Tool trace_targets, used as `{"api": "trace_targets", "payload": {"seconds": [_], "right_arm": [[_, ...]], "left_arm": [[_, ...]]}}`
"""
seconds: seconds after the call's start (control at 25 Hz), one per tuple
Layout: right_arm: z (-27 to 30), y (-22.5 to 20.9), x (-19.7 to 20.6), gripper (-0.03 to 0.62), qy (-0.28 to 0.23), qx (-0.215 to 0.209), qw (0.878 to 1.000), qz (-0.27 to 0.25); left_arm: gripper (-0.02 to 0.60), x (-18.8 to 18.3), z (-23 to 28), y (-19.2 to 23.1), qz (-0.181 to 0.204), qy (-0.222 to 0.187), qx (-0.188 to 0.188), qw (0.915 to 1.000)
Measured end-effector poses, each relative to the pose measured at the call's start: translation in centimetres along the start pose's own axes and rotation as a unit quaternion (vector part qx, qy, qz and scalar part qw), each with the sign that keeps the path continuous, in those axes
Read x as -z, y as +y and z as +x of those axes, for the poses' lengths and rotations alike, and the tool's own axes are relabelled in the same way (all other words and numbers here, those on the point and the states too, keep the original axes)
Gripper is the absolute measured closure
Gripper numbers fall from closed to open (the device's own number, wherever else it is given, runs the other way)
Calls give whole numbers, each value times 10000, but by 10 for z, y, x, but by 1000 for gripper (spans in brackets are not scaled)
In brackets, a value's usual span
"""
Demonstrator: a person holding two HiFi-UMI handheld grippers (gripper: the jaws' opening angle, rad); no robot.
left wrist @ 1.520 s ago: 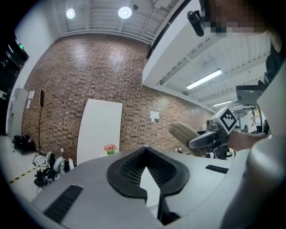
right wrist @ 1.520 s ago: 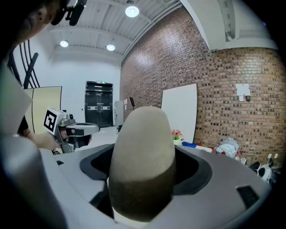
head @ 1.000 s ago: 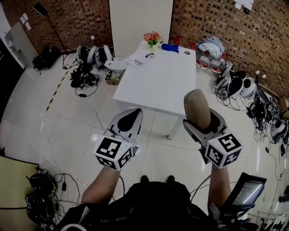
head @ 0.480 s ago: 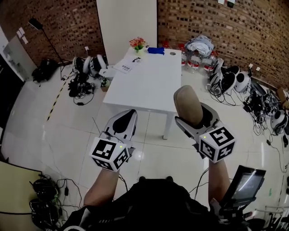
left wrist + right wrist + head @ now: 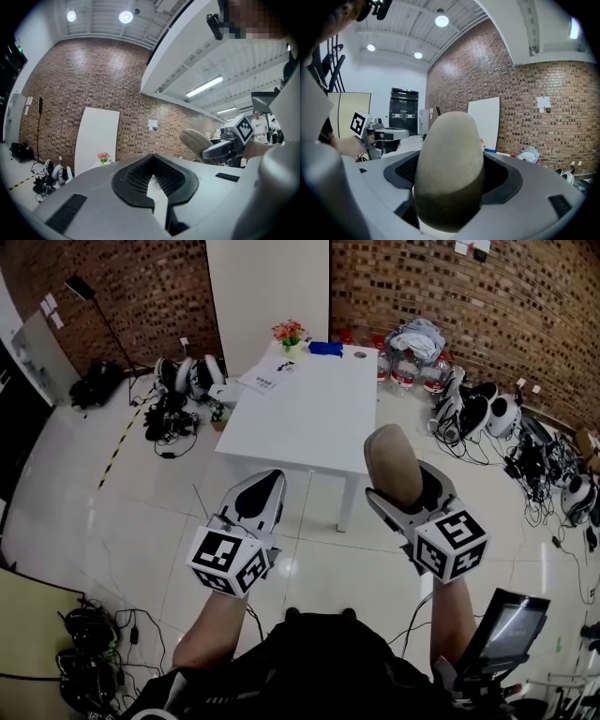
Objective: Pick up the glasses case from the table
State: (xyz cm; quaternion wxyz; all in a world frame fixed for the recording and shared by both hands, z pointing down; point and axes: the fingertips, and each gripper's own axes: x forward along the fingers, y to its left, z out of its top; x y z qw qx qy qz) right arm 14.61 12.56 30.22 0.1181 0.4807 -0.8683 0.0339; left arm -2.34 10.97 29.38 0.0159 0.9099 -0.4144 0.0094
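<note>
Head view, vs. half a sec ago: almost no change. R gripper (image 5: pixel 412 495) stays clamped on the glasses case (image 5: pixel 389 457), held up in the air and well clear of the white table (image 5: pixel 309 418), just in front of its near edge by the near right corner. Pick-up looks done, as the case is off the tabletop. L gripper (image 5: pixel 258 501) has its jaws together w/ nothing between. Case: tan, matte, smooth oval pod, standing upright in the jaws, lower end in shadow.
</note>
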Motion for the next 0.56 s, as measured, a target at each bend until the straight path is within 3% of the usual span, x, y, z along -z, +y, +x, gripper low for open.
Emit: {"api": "trace_targets", "payload": {"seconds": [0.56], "right_arm": [[2, 1, -8, 218, -40, 73, 10000, -32]], "left_arm": [[580, -2, -2, 4, 10, 19, 30, 10000]]}}
